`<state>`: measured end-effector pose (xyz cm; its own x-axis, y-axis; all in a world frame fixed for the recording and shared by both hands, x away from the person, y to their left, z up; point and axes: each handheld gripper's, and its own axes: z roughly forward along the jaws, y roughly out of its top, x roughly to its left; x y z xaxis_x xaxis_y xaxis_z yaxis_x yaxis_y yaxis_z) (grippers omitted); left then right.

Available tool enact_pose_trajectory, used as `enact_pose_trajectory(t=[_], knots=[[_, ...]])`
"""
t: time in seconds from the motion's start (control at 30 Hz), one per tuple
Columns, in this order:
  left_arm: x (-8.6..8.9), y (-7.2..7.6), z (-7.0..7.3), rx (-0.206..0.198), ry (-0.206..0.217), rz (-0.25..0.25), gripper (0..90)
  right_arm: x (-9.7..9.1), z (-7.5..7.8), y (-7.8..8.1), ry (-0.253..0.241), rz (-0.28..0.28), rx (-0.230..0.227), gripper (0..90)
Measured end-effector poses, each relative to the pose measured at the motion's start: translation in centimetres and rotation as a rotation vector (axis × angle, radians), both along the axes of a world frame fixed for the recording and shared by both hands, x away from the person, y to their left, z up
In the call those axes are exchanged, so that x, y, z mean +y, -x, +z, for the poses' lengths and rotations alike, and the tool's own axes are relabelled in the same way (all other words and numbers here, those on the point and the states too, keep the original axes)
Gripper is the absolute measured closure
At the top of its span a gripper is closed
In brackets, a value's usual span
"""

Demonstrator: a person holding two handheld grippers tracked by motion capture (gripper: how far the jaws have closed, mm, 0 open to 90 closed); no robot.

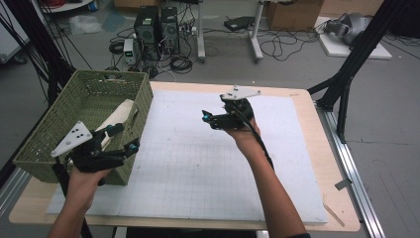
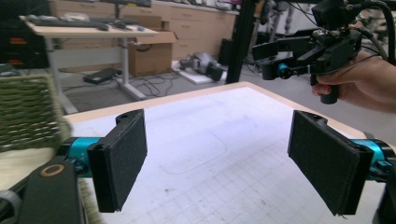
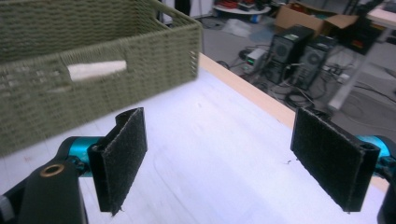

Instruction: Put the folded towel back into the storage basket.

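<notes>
Both tongs, left and right, stand wide open, holding nothing. Cream cloth lies inside the basket; the left tongs beside its wall could knock it.

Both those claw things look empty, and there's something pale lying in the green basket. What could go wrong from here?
Probably little, but two risks stand out. The left gripper hangs open right beside the basket wall, so a careless swing might bump or shove the basket along the white mat. The cream cloth leans up against that wall, close to the rim; a knock could tip it out. The right gripper, open above the mat, seems clear of everything.
</notes>
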<state>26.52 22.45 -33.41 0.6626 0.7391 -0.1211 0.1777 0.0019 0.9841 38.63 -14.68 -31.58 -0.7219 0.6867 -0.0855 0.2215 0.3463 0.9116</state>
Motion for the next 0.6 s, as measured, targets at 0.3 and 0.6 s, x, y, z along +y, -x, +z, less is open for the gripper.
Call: enact_pose_trajectory(t=[0.3,0.6], knots=[[-3.0,-0.8,-0.5,-0.002,-0.015,-0.093,19.9,-5.7,-1.5,3.3,-0.019,-0.099,-0.013,17.4],[-5.5,-1.4,-1.5,0.002,-0.034,-0.163,19.3,-10.3,-3.2,6.9,-0.010,-0.202,-0.059,17.4]])
